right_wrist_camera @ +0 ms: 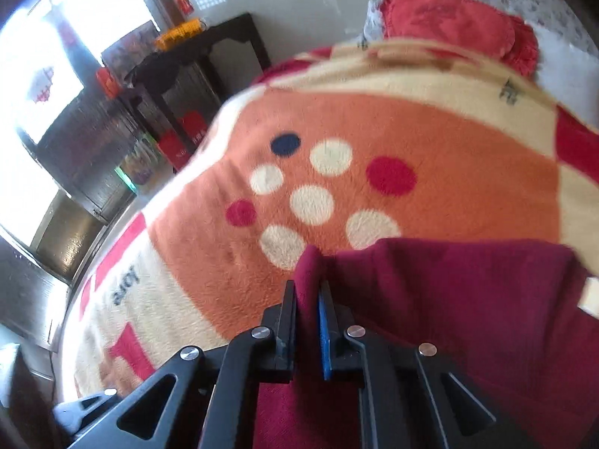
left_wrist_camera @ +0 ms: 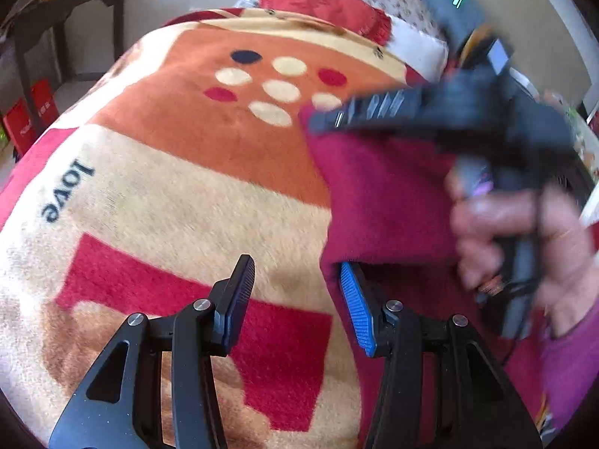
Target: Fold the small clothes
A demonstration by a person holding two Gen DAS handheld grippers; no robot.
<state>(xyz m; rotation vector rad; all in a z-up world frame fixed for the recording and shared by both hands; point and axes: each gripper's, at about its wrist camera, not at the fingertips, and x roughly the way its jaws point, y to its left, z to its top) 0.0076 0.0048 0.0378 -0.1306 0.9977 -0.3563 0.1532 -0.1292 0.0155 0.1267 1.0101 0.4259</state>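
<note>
Seen from the left wrist, the left gripper (left_wrist_camera: 295, 299) hangs with its jaws apart over a patterned blanket (left_wrist_camera: 194, 172) in orange, cream and red; nothing sits between its fingers, and the edge of a dark red garment (left_wrist_camera: 382, 202) lies against the blue pad on its right-hand side. Ahead and to the right of it, blurred, a hand (left_wrist_camera: 524, 247) in a magenta sleeve holds the right gripper (left_wrist_camera: 322, 121), whose tip reaches the garment's far corner. Seen from the right wrist, the right gripper (right_wrist_camera: 307, 299) is clamped on a pinched fold of the dark red garment (right_wrist_camera: 468, 299), which spreads away to its right across the blanket (right_wrist_camera: 430, 131). A red cushion (right_wrist_camera: 449, 18) lies well beyond, and a dark side table (right_wrist_camera: 209, 52) stands far off to the left.
</note>
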